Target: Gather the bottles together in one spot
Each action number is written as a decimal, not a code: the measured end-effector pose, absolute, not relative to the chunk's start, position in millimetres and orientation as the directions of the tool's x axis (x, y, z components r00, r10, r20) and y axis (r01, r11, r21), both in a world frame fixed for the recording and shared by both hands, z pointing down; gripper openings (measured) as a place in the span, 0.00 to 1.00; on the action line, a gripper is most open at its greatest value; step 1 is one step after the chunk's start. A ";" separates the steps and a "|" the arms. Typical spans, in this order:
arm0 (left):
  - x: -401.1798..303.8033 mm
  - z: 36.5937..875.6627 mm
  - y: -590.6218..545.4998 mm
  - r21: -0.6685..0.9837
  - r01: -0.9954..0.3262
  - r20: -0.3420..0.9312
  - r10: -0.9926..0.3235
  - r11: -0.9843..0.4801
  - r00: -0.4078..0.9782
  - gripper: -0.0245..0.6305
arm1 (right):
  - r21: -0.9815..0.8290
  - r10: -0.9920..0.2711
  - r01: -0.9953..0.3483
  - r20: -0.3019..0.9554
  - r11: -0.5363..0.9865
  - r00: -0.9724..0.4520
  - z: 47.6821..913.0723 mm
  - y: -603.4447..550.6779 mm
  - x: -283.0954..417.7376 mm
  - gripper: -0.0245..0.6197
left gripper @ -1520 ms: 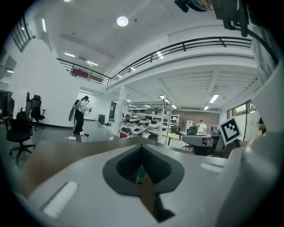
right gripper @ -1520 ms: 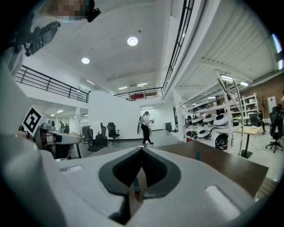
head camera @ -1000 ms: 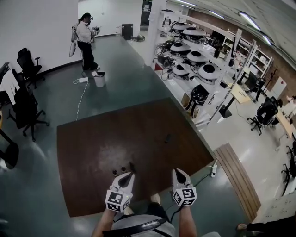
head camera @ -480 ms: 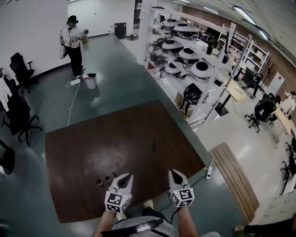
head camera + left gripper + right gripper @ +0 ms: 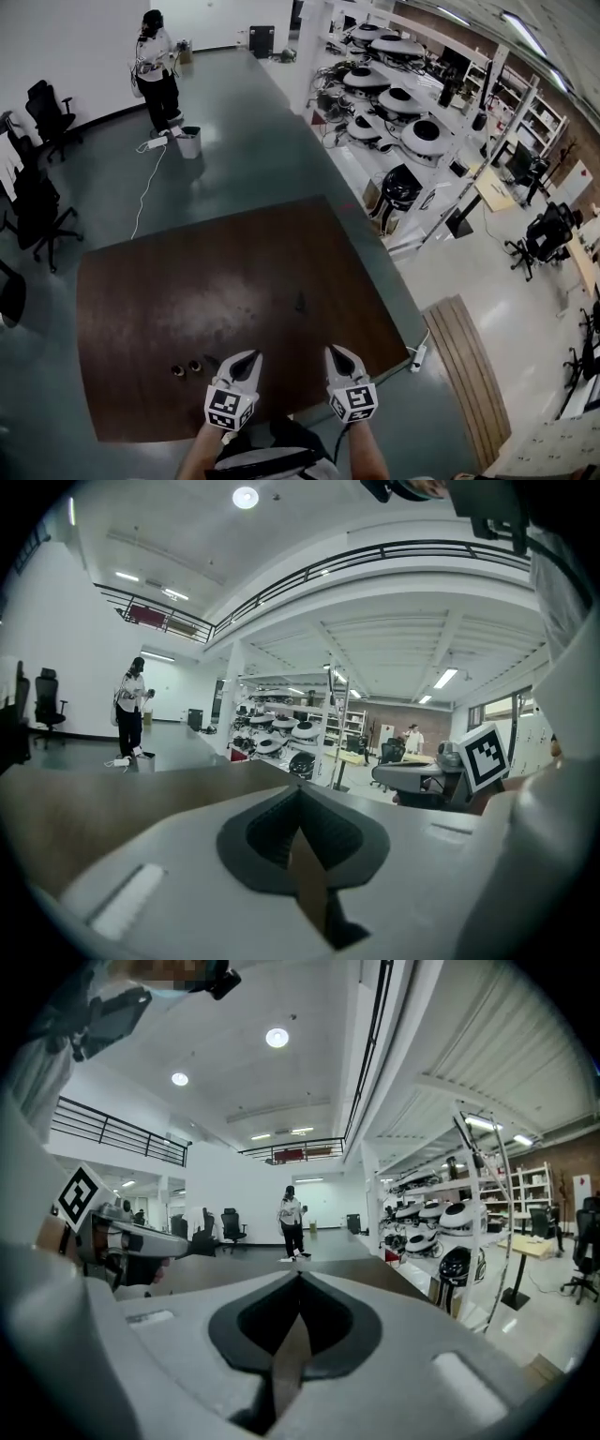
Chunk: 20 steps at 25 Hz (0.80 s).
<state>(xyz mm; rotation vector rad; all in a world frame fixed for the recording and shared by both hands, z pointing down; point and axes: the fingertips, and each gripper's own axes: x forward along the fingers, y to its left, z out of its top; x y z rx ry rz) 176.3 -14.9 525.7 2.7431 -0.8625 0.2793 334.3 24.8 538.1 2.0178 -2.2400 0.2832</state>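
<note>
Two small dark bottles (image 5: 176,371) (image 5: 194,367) stand close together on the brown floor mat (image 5: 141,300), near its front edge and just left of my left gripper (image 5: 249,356). A third dark bottle (image 5: 300,302) sits alone further out on the mat, ahead of both grippers. My right gripper (image 5: 335,353) is held level beside the left one, above the mat's front edge. In the left gripper view, the left gripper (image 5: 300,799) has its jaws closed with nothing between them. The right gripper (image 5: 298,1283) looks the same in its own view.
A person (image 5: 155,56) stands far off on the grey floor beside a white bin (image 5: 188,142). Office chairs (image 5: 37,211) line the left. Shelves with round white machines (image 5: 394,103) run along the right. A wooden strip (image 5: 466,375) and a power strip (image 5: 417,357) lie right of the mat.
The head view has shifted, so the mat and bottles now sit further left and lower in the picture. Both grippers stay shut and side by side. The distant person has turned.
</note>
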 end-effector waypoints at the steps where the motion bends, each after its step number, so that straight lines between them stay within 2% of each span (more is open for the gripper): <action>1: 179.2 530.2 -17.7 0.185 -0.590 0.263 -0.538 -0.786 0.800 0.04 | -0.062 -0.968 -0.992 0.217 0.113 -0.123 543.1 19.7 335.3 0.04; 11: 191.1 568.7 -45.7 0.182 -0.661 0.334 -0.586 -0.728 0.738 0.04 | -0.006 -0.944 -0.980 0.268 0.201 -0.195 593.4 -29.5 343.1 0.04; 12: 192.1 571.0 -48.0 0.186 -0.666 0.338 -0.589 -0.723 0.734 0.04 | -0.010 -0.941 -0.979 0.274 0.206 -0.201 598.5 -34.7 345.0 0.06; 13: 192.9 572.6 -50.3 0.190 -0.671 0.342 -0.592 -0.717 0.730 0.04 | -0.017 -0.938 -0.977 0.279 0.211 -0.208 602.6 -40.0 346.5 0.12; 17: 192.5 577.2 -58.2 0.202 -0.690 0.358 -0.603 -0.695 0.713 0.04 | -0.034 -0.933 -0.975 0.285 0.220 -0.220 613.3 -62.8 351.2 0.13; 20: 190.5 582.4 -61.5 0.206 -0.699 0.371 -0.606 -0.685 0.703 0.04 | -0.044 -0.927 -0.973 0.299 0.225 -0.228 627.4 -76.3 353.9 0.17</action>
